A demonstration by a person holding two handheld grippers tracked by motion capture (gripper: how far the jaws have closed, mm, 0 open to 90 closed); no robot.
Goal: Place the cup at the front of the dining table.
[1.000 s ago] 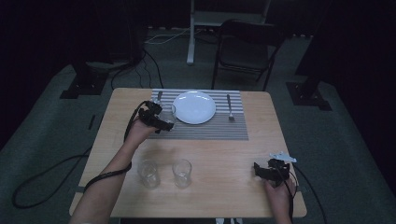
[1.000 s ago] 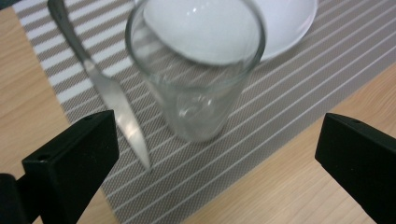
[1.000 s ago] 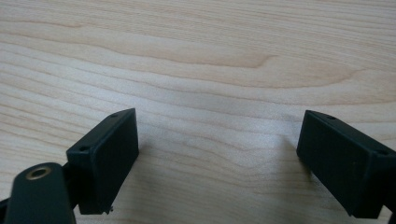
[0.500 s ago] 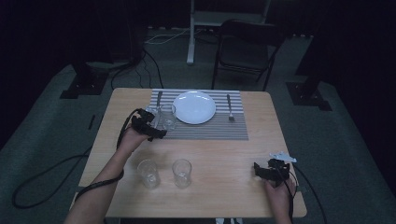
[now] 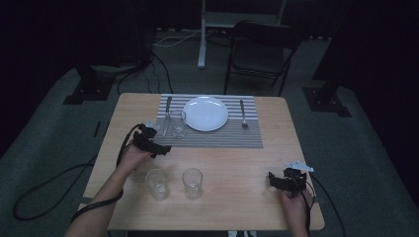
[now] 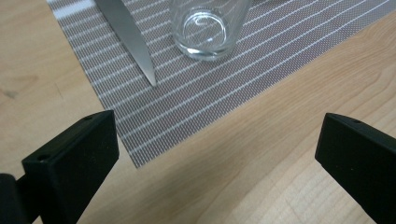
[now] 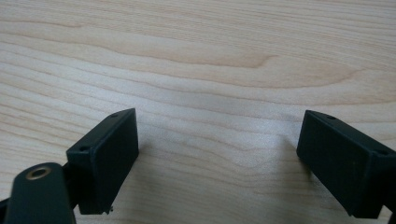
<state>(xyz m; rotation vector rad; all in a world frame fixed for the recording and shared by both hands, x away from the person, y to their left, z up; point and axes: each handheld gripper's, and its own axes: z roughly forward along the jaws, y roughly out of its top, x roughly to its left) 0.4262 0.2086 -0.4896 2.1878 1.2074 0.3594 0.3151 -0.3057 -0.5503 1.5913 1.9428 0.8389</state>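
A clear glass (image 5: 178, 124) stands upright on the striped placemat (image 5: 232, 138), between a knife (image 5: 167, 116) and a white plate (image 5: 205, 113). My left gripper (image 5: 158, 147) hovers just off the mat's near left corner, open and holding nothing. In the left gripper view the glass (image 6: 205, 28) and the knife tip (image 6: 128, 37) lie ahead of the wide-apart jaws of the left gripper (image 6: 217, 154). My right gripper (image 5: 274, 178) rests near the table's front right. In its own view the right gripper (image 7: 219, 158) is open over bare wood.
Two more empty glasses (image 5: 157, 183) (image 5: 192, 182) stand near the front edge of the wooden table (image 5: 237, 168). A fork (image 5: 242, 114) lies on the mat to the right of the plate. A dark chair (image 5: 262, 49) stands beyond the far edge.
My left gripper has drawn back toward the person, away from the glass, which stays standing on the placemat. The right gripper has not moved.
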